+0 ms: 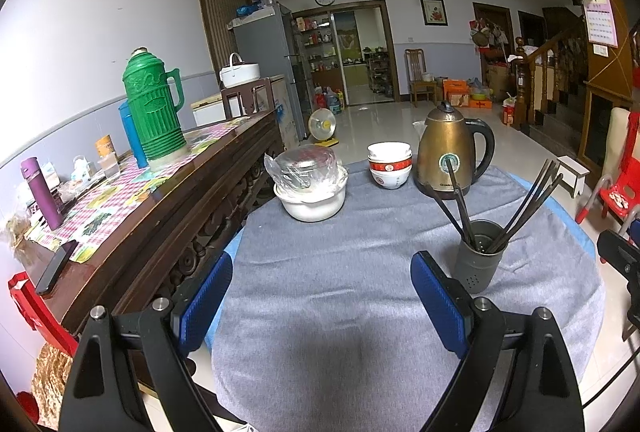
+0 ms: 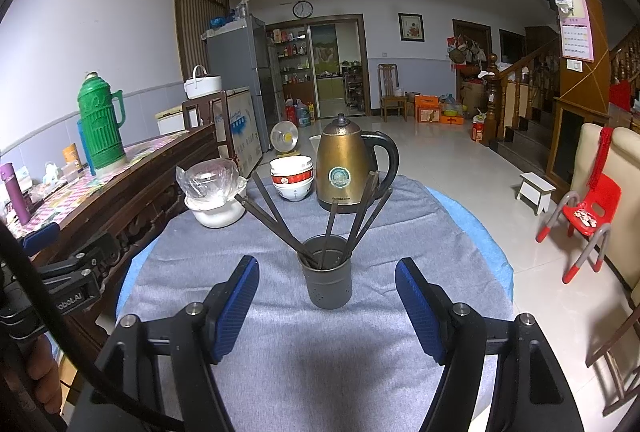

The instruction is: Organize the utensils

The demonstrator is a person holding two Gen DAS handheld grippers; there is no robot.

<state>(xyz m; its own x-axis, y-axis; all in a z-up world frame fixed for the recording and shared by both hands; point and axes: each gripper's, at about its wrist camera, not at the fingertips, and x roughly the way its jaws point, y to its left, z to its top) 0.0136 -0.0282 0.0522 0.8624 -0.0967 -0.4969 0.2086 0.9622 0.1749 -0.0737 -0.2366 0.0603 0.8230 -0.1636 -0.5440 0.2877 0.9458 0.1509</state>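
**Chopstick holder dead ahead of my right claw**

From the right wrist view, the grey holder point(image 2: 327, 282) stands upright on the grey-clothed counter point(image 2: 248, 372), straight ahead of my right claw point(image 2: 327, 312) and just beyond the fingertips, lined up with the gap between them. That claw is spread wide and grips nothing. My left claw point(image 1: 322, 302) is also wide apart and empty; from it the holder sits off to the right, just past its right finger, so I judge the right hand better placed for any reach.

The dark chopsticks point(image 2: 276, 216) are all in the holder, ends down, their long axes fanning up and outward: some lean left, the rest right. None lies loose on the cloth that I can see.

Behind it, well apart, stand a brass-coloured kettle point(image 2: 348, 168), stacked bowls point(image 2: 291, 178) and a white pot point(image 2: 216, 208) topped with a plastic-wrapped dish.
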